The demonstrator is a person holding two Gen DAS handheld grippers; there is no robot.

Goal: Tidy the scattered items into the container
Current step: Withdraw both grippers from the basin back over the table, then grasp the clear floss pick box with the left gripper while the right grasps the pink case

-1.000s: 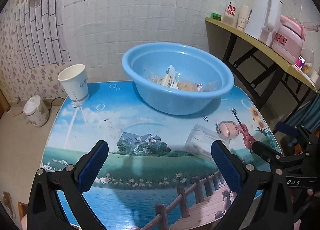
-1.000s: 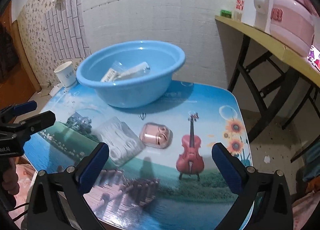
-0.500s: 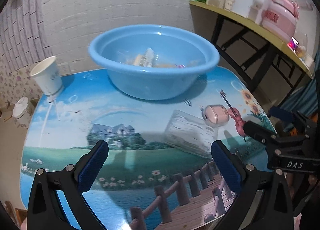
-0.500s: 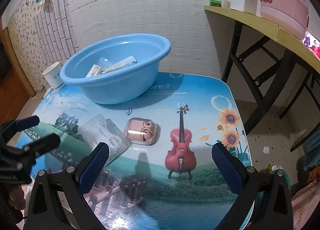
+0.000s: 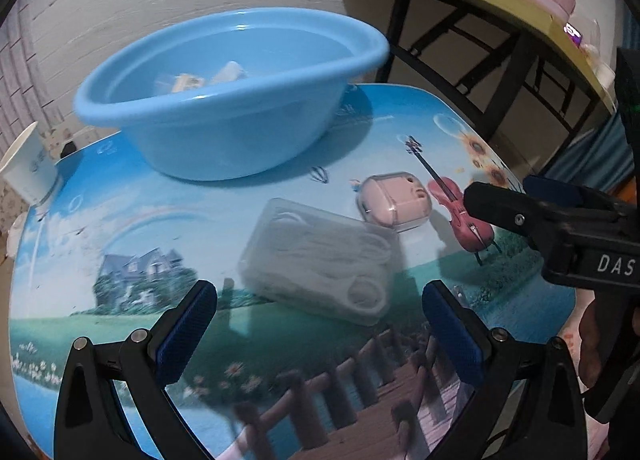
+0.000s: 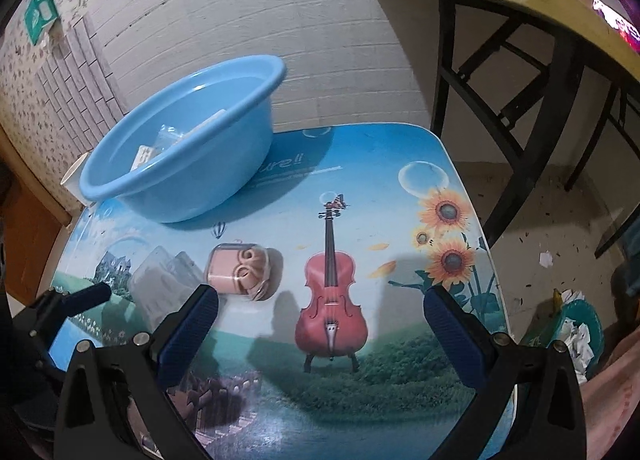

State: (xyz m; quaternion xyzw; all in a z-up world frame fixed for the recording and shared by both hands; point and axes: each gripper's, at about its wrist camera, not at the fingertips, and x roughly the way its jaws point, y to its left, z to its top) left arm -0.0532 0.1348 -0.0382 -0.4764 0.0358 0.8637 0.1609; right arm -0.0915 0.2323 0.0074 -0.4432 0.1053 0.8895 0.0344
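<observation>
- left wrist view: my left tongs (image 5: 318, 334) are spread wide, nothing between the pads, hovering over the desk (image 5: 120, 219).
- clear plastic case (image 5: 320, 260) with white bits inside lies flat on the desk just ahead of the left tongs, roughly centred between the fingers, not touched.
- pink earbud case (image 5: 394, 201) sits on the desk just beyond the clear case, right of it; can't tell if they touch.
- blue basin (image 5: 224, 99) is at the far side of the desk, with a few packets inside, blurred.
- paper cup (image 5: 24, 175) at the far left edge of the desk.
- right tongs (image 5: 520, 207) come in from the right, tips near the pink case.
- right wrist view: my right tongs (image 6: 320, 328) are wide open and empty, over the printed violin on the desk (image 6: 400, 219).
- pink earbud case (image 6: 240, 270) lies just ahead of the left-hand finger, clear case (image 6: 160, 284) beside it further left.
- left tongs (image 6: 68, 300) are visible at the left edge next to the clear case.
- blue basin (image 6: 180, 163) is at the far left of the desk.
</observation>
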